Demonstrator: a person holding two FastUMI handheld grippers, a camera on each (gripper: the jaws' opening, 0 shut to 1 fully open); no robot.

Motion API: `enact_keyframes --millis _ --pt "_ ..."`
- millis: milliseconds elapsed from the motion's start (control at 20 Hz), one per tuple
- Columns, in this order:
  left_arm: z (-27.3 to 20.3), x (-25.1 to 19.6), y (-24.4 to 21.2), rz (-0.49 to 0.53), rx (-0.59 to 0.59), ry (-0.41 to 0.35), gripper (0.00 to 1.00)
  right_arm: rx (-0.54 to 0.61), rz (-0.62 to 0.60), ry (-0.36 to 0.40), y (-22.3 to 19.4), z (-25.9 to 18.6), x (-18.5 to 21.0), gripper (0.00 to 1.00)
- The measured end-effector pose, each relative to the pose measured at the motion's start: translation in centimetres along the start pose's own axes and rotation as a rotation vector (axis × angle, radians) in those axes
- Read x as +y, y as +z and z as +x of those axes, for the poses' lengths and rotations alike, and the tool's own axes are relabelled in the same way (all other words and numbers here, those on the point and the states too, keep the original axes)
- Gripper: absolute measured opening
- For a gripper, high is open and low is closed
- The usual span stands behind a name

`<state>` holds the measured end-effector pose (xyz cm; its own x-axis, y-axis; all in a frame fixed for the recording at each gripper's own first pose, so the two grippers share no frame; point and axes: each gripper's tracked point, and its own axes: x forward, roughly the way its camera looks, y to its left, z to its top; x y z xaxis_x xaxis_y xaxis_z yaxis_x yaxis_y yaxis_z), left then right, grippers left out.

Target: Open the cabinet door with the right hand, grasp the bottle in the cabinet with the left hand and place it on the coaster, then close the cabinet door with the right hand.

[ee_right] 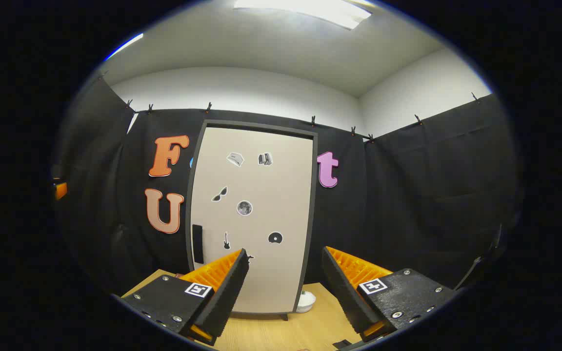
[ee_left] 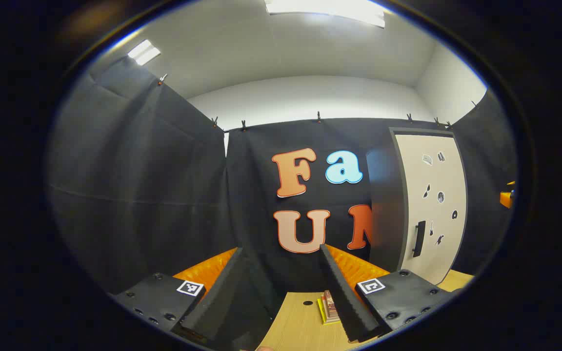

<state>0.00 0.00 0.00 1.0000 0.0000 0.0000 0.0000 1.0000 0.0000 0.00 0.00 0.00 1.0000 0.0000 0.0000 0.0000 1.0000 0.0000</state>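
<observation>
The cabinet stands upright on the wooden table, its pale door, dotted with small stickers, shut inside a dark frame. A dark vertical handle sits low on the door's left edge. My right gripper is open and faces the door a short way off, holding nothing. The shut door hides the cabinet's inside. In the left gripper view the cabinet is off to the right, with its handle showing. My left gripper is open and empty, facing the cloth wall. A small yellow and brown flat stack, perhaps the coaster, lies by its right finger.
The light wooden table runs under both grippers. A white round object rests at the cabinet's right foot. A small dark spot marks the tabletop. Black cloth walls close in the booth on all sides.
</observation>
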Motion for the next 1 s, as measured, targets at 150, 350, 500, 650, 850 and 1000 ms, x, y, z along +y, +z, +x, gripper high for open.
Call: enact_keyframes --millis 150,350,500,650,850,1000 --pt "0.0 0.0 0.0 0.009 -0.003 -0.003 0.98 -0.005 0.001 0.005 0.4 -0.2 0.1 0.94" --pt "0.0 -0.1 0.1 0.004 -0.005 -0.01 0.98 -0.012 -0.008 0.004 0.8 -0.4 0.3 0.94" --pt "0.1 0.0 0.2 0.001 -0.01 -0.01 0.98 -0.009 -0.008 0.008 0.7 -0.2 0.4 0.87" --pt "0.2 0.0 -0.2 -0.004 -0.001 -0.008 0.98 -0.004 -0.004 0.019 0.5 0.2 0.9 0.87" --pt "0.1 0.5 -0.9 -0.002 0.01 0.005 0.97 0.007 0.001 0.035 -0.2 1.0 2.0 0.94" --pt "0.0 0.7 -1.2 -0.006 0.016 0.012 0.98 0.012 0.004 0.058 -0.9 1.8 3.6 0.94"
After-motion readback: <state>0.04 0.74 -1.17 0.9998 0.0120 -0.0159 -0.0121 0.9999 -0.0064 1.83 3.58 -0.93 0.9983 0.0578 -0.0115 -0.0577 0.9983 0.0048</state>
